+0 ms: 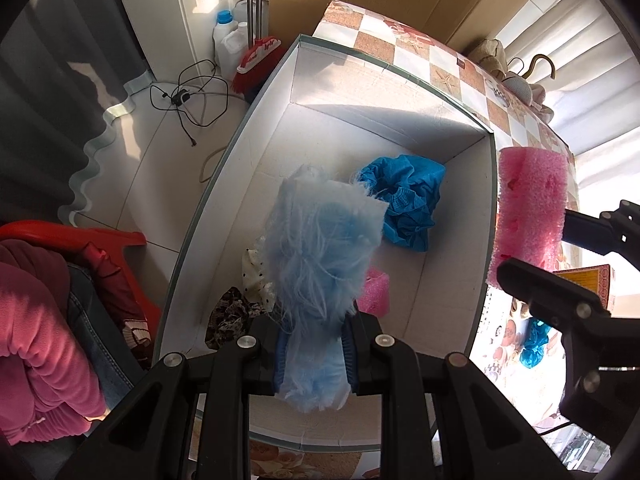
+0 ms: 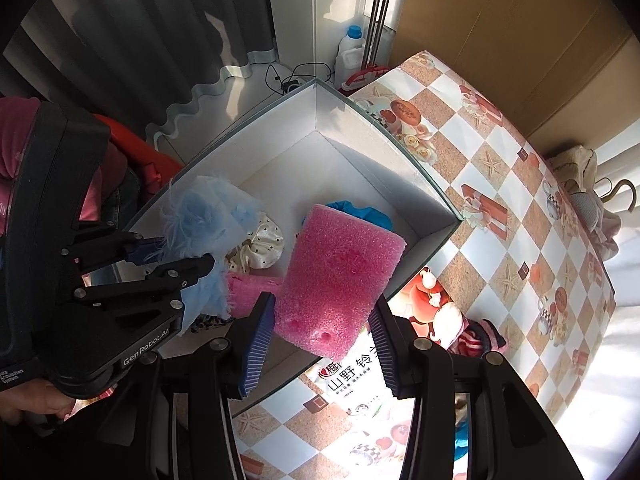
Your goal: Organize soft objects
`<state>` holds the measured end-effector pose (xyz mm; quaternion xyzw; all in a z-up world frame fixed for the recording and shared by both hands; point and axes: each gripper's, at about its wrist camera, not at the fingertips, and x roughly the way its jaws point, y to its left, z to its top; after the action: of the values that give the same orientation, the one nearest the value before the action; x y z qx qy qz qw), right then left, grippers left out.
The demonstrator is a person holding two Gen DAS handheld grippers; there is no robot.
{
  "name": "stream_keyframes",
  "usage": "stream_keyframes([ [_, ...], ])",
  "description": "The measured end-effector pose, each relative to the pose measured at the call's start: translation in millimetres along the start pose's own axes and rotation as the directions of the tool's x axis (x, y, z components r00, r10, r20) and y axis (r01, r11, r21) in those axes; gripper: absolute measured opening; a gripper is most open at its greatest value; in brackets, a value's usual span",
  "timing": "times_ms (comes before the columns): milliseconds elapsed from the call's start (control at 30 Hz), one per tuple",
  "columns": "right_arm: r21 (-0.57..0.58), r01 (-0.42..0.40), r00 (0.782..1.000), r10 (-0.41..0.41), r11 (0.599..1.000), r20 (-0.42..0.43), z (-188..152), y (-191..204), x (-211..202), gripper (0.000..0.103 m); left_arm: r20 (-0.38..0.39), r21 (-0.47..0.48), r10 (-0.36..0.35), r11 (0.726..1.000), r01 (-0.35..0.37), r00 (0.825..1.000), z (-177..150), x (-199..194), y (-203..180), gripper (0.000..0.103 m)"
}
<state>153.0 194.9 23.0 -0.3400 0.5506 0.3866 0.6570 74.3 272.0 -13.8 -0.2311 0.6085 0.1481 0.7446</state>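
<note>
Checkered floral tablecloth [image 2: 516, 184] covers the table, sunlit, curtains and a broom behind. On it sits an open white cardboard box with a grey rim [image 1: 400, 128], the collection bin for soft stuff. Already inside: crumpled bright-blue fabric cover [image 1: 404, 200], cream polka-dot satin scrunchie [image 2: 264, 244], dark patterned scrunchie [image 1: 232, 316], small pink foam piece [image 1: 374, 292].

Left gripper [image 1: 314, 354] is pinching a fluffy pale-blue feathery fabric piece [image 1: 320, 248], jaws squeezed nearly together since the material is thin; it hangs over the box interior, pointed down, likely so a release drops it in.

Right gripper [image 2: 320, 346] clamps a pink rectangular foam sponge block [image 2: 340, 276] at its lower end, jaws half-spread because the block is thick. Sponge sits above the box's near-right rim, not fully over the opening; probably needs a bit more travel inward before letting go.

More soft items remain on the table beside the box.
</note>
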Motion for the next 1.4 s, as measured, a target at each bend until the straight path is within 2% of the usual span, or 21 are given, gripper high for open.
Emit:
stream_keyframes([
  [300,-0.011,0.011,1.000,-0.011,1.000,-0.008,24,-3,7,0.048,-0.001,0.002,0.009,1.000,-0.009,1.000,18,4,6,0.027],
  [600,-0.012,0.008,1.000,-0.008,1.000,0.008,51,-8,9,0.049,-0.006,-0.012,0.010,1.000,-0.010,1.000,16,5,11,0.030],
  [667,0.019,-0.025,1.000,0.025,1.000,0.008,55,-13,9,0.049,-0.009,-0.007,0.006,1.000,-0.006,1.000,16,5,10,0.037],
  [767,0.044,-0.035,0.999,0.035,0.998,0.021,57,-17,4,0.064,-0.002,-0.012,0.015,1.000,-0.015,1.000,15,3,11,0.054],
  [800,0.047,-0.041,0.999,0.040,0.998,0.030,56,-17,2,0.064,0.002,-0.019,0.011,1.000,-0.011,1.000,14,2,11,0.059],
  [933,0.061,-0.035,0.998,0.032,0.998,0.049,53,-19,-4,0.064,0.015,-0.032,-0.002,0.999,0.002,1.000,12,-1,12,0.067],
  [1100,0.112,-0.056,0.996,0.048,0.992,0.072,34,-25,-16,0.064,0.027,-0.021,-0.014,1.000,0.015,1.000,6,-6,7,0.072],
  [1333,0.156,-0.062,0.996,0.051,0.986,0.072,-30,-24,-28,0.064,0.081,-0.069,-0.123,0.989,0.129,0.989,-12,-20,18,0.077],
  [1400,0.163,-0.061,0.996,0.050,0.985,0.075,-47,-23,-31,0.064,0.087,-0.070,-0.125,0.989,0.131,0.988,-19,-22,20,0.077],
])
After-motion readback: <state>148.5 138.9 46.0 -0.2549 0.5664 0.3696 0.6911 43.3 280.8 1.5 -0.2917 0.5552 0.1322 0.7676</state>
